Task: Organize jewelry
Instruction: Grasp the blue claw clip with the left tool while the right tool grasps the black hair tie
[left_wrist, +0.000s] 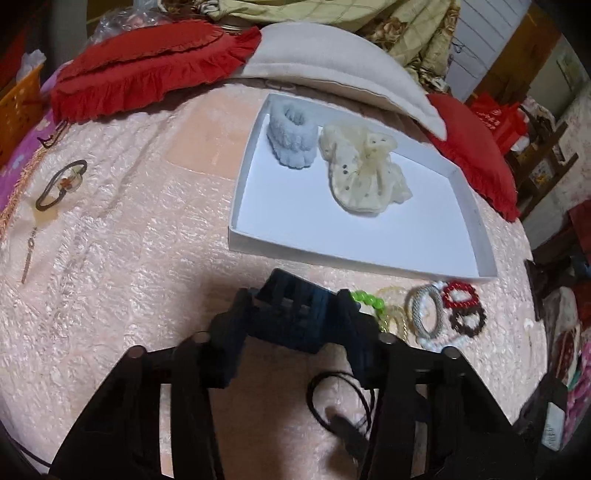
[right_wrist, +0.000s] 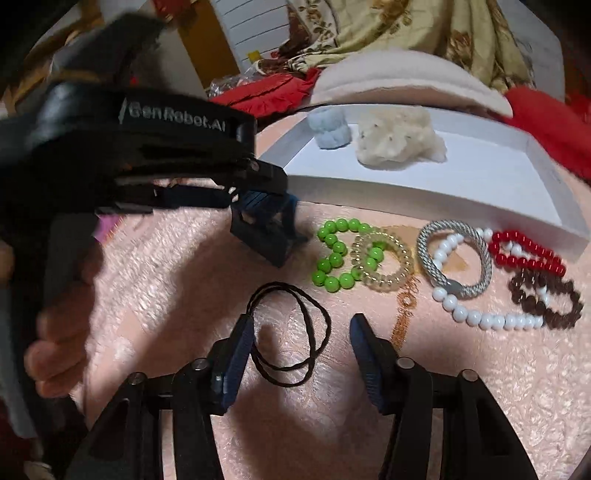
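Right gripper (right_wrist: 301, 354) spread, jaws low over the pink blanket (right_wrist: 184, 258) and straddling a thin black hair tie (right_wrist: 291, 332); left pad touches or just overlaps the loop's left edge, right pad apart from it, nothing pinched yet. Left gripper (left_wrist: 295, 317) partly closed on a dark blue block-like thing (left_wrist: 291, 314) filling the gap between its fingers; cannot tell if it's a held item or part of the tool. The tie is light, limp, doubled elastic: will flop and slip, best pinched across both strands where they bunch near the left pad. Beyond it, a row of bracelets: green beads (right_wrist: 338, 254) overlapped by a clear coil tie (right_wrist: 384, 258), silver mesh band (right_wrist: 454, 258), white beads (right_wrist: 480, 314), red beads (right_wrist: 524, 251), brown beads (right_wrist: 546, 299). Further back, white tray (right_wrist: 424, 192) holding a blue scrunchie (right_wrist: 328, 129) and cream scrunchie (right_wrist: 395, 140). Right view shows the whole bracelet row and a hand (right_wrist: 62, 332) on the left tool; left view cuts the row off behind its finger but alone shows a hair tie with charm (left_wrist: 61, 184) and a pin (left_wrist: 28, 254) well apart at the blanket's far left.
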